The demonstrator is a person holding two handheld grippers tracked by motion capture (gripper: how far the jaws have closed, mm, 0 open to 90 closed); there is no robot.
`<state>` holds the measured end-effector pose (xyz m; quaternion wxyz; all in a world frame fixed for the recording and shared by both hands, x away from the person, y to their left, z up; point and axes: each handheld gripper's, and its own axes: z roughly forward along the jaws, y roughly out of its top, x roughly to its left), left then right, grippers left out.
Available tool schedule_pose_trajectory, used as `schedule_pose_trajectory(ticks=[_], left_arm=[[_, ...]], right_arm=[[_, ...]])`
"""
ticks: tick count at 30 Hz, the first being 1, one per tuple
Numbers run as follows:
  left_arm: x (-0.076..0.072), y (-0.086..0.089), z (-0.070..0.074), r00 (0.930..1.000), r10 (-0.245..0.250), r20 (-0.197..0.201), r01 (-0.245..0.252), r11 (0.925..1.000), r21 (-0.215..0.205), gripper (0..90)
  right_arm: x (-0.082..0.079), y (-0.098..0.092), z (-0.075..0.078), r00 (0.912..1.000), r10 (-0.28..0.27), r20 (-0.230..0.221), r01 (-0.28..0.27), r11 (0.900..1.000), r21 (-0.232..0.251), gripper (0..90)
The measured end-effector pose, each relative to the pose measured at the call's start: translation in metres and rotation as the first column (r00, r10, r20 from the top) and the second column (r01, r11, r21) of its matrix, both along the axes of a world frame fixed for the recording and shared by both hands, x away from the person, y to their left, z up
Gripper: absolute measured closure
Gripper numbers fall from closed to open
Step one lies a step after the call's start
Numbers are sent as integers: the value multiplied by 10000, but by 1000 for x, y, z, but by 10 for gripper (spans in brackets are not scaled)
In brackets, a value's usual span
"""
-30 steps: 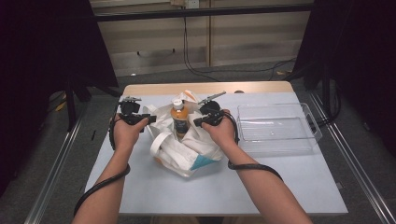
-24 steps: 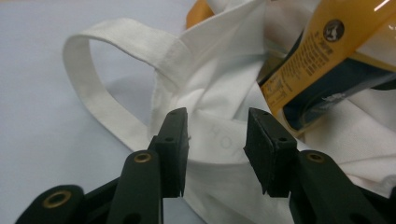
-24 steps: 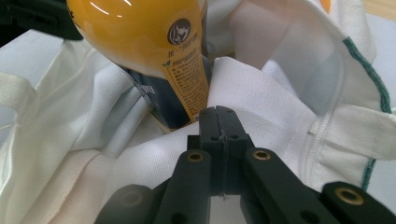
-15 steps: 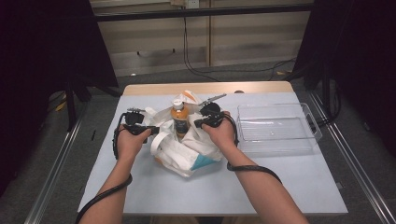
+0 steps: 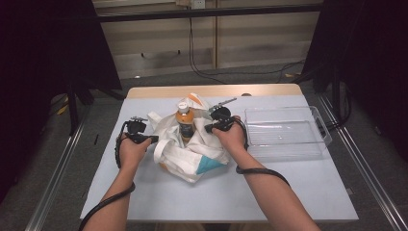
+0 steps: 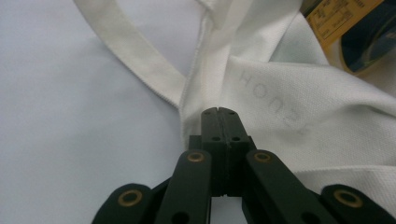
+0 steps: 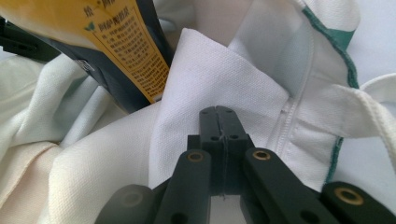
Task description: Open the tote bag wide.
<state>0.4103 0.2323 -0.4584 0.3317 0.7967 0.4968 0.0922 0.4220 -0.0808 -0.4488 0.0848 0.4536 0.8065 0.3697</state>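
A white cloth tote bag (image 5: 185, 156) with a teal patch lies crumpled mid-table. An orange-labelled bottle (image 5: 184, 120) with a white cap stands upright in it. My left gripper (image 5: 153, 140) is at the bag's left edge. Its jaws have just been closing, and in the left gripper view the gripper (image 6: 218, 111) is shut with the bag's seam (image 6: 196, 88) pinched at its tips, beside the handle strap (image 6: 135, 51). My right gripper (image 5: 208, 129) is at the bag's right rim. In the right gripper view it (image 7: 218, 110) is shut on a fold of the bag (image 7: 219, 74), next to the bottle (image 7: 126, 51).
A clear plastic tray (image 5: 288, 137) stands right of the bag, near the table's right edge. The table's wooden far edge (image 5: 211, 90) lies behind the bag. Metal rails run along both sides of the table on the floor.
My left hand has sunk toward the table and come in against the bag's left edge, its jaws closing on the cloth. The right hand and the bottle have kept still.
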Motion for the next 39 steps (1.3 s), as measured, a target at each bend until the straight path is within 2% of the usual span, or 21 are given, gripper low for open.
schedule_pose_trajectory(ticks=[3, 6, 9, 15, 19, 23, 25, 26, 28, 33, 37, 39], left_arm=[[-2, 1, -3, 10000, 14, 34, -14, 9999, -135, 900], [-2, 1, -3, 9995, -281, 107, 279, 9995, 154, 900], [-3, -1, -4, 9992, -261, 306, 253, 9993, 260, 900], [-4, -1, -5, 9993, -305, 228, 298, 9990, 320, 900], [-4, 1, -3, 9998, -66, 192, 67, 10000, -15, 900], [-3, 4, 5, 9995, -75, 315, 76, 10000, -40, 900], [-3, 5, 7, 9994, -45, 335, 48, 9999, -100, 878], [-3, 5, 10, 9991, 99, 415, -85, 9994, -325, 867], [-3, 6, 15, 9987, 127, 499, -107, 9991, -403, 834], [-5, 7, 25, 9964, 386, 759, -338, 9974, -637, 759], [-9, 9, 33, 9933, 575, 1006, -488, 9950, -871, 735], [-10, 10, 38, 9936, 513, 1006, -424, 9952, -884, 736]], right_arm=[[1, 0, -5, 10000, 16, -68, -16, 10000, 89, 900], [1, -1, -10, 9998, -117, -189, 120, 9998, 187, 900], [1, -1, -12, 9997, -170, -146, 173, 9996, 206, 900], [-2, -3, -19, 9991, -379, -175, 385, 9987, 347, 900], [-4, -3, -17, 9991, -422, -68, 424, 9987, 273, 900], [-7, -5, -13, 9991, -416, 76, 414, 9989, 236, 900], [-8, -5, -10, 9990, -444, 104, 442, 9987, 255, 900], [-9, -5, -8, 9990, -433, 120, 429, 9987, 285, 900], [-10, -4, -4, 9990, -389, 200, 384, 9990, 235, 900], [-16, -1, 3, 9993, -142, 360, 131, 9994, 327, 900], [-23, 3, 8, 9993, 78, 369, -89, 9995, 309, 900], [-26, 5, 10, 9988, 224, 425, -238, 9992, 321, 900]])
